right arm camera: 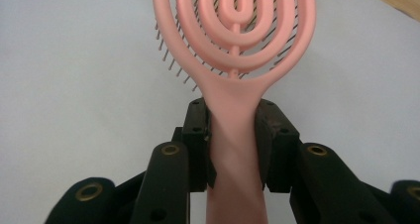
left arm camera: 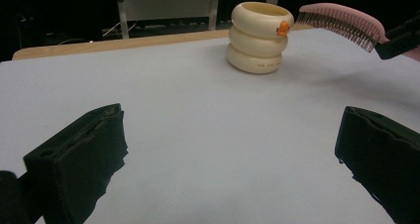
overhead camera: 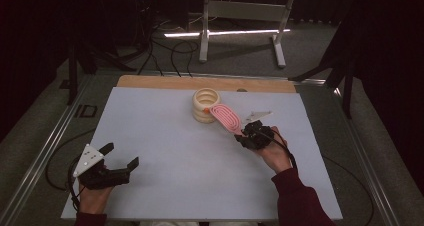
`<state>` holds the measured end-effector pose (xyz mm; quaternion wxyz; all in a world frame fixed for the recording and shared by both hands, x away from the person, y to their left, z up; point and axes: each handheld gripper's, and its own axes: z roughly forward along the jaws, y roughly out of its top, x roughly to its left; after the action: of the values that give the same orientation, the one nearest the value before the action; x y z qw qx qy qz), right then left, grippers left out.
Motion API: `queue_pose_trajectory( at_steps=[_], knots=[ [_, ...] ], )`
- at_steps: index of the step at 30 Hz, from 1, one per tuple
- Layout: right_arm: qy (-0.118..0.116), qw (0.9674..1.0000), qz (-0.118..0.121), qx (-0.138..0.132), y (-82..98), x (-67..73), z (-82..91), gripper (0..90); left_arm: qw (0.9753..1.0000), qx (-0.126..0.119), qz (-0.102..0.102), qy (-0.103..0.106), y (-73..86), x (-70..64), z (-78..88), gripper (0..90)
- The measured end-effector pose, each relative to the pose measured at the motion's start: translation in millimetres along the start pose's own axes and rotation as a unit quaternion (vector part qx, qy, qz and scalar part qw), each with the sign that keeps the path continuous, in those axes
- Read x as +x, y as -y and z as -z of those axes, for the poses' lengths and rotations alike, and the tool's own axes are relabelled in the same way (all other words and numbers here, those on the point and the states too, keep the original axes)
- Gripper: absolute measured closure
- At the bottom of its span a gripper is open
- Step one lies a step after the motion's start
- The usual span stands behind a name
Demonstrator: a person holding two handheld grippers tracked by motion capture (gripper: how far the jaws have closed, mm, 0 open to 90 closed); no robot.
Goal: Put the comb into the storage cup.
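Near the table's (overhead camera: 150, 196) left front corner, the left gripper (overhead camera: 121, 156) rests low with its jaws spread wide and nothing between them. Farther back, near the middle, stands a cream ringed holder (overhead camera: 205, 105). Just right of it the pink brush (overhead camera: 226, 118) hangs in the air, bristles down, its head beside the holder's rim. The right gripper (overhead camera: 248, 132) pinches the brush's handle.
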<state>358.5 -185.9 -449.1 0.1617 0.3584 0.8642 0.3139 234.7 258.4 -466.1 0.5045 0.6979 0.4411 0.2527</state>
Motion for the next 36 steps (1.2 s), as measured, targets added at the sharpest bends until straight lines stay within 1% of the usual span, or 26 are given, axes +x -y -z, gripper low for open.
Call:
queue_pose_trajectory(
  at_steps=[5,10,17,19,24,29,31,36],
  knots=[
    [-0.002,1.0,0.0,-0.008,-0.7,2.0,0.7,69.8,1.0,0.001,-0.001,0.001,-0.9,-1.6,-1.1,0.3],
    [-0.002,0.9998,0.0,-0.021,-3.1,4.1,1.1,69.9,0.9998,0.014,-0.012,0.001,-5.8,-5.6,-3.9,0.3],
    [0.001,0.9995,0.004,-0.032,-6.1,6.2,4.6,69.9,0.9997,0.013,-0.019,0.003,-13.0,-8.6,-5.7,0.3],
    [0.002,0.9993,0.004,-0.036,-7.8,6.2,5.7,69.9,0.9997,0.017,-0.02,0.0,-14.8,-9.2,-6.5,0.3],
    [0.004,0.9988,0.005,-0.049,-11.2,8.9,6.0,69.9,0.9995,0.025,-0.018,-0.004,-16.5,-11.2,-9.0,0.3],
    [-0.002,0.9984,0.007,-0.057,-14.0,14.0,4.4,69.9,0.9996,0.024,-0.017,-0.002,-20.2,-12.1,-9.2,0.3],
    [-0.005,0.9982,0.01,-0.059,-15.5,15.3,4.1,69.9,0.9997,0.023,-0.012,0.0,-21.7,-12.6,-9.9,0.3],
    [-0.011,0.9978,0.008,-0.065,-20.0,18.2,4.5,69.9,0.9996,0.022,-0.014,0.003,-25.5,-14.2,-12.5,0.3]
  ],
)
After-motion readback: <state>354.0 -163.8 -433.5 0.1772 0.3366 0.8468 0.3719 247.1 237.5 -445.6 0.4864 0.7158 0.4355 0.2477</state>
